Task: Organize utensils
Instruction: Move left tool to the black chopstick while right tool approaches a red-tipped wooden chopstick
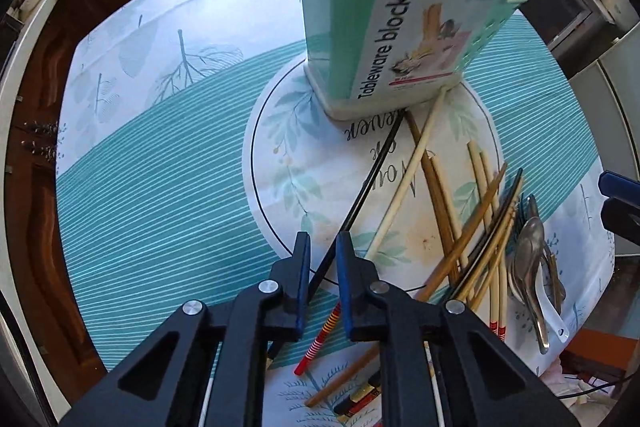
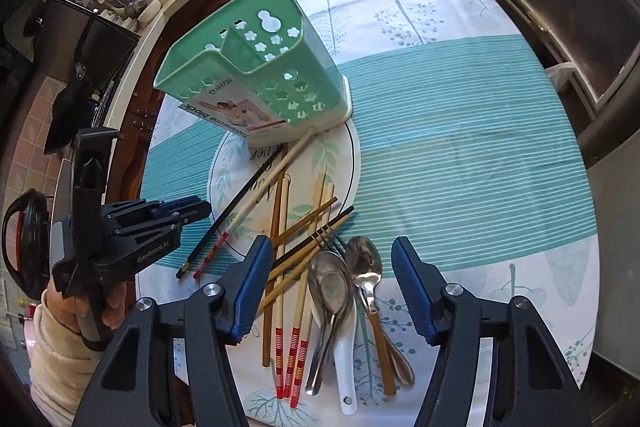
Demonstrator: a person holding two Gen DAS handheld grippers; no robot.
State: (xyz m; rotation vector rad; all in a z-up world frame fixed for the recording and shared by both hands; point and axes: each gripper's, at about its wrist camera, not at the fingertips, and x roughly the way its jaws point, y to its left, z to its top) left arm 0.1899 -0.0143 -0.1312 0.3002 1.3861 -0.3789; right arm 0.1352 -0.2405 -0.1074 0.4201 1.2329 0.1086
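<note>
1. The worktop (image 2: 460,155), under a teal-striped leaf-print cloth, carries everything; nothing is sorted yet, so I judge the task to be at its first pick.
2. The green holder (image 2: 256,67) stands upright at the far edge of the round printed mat, both compartments empty as far as I can see.
3. My right hand-held gripper (image 2: 326,291) hangs over the spoons (image 2: 352,275), its jaws roughly two-thirds apart and touching nothing; the metal spoons and a white one lie between them, just beside the wooden chopsticks (image 2: 296,247).
4. My left hand-held gripper (image 1: 323,267) points down at the mat with its jaws nearly together, a narrow gap left. The black chopstick (image 1: 372,183) runs through that gap, and I cannot tell whether the pads press on it.
5. Next, I think, the left must close firmly on that one stick, lift it clear of the red-striped chopstick (image 1: 320,343) beside it, and tip it upright into the holder.
</note>
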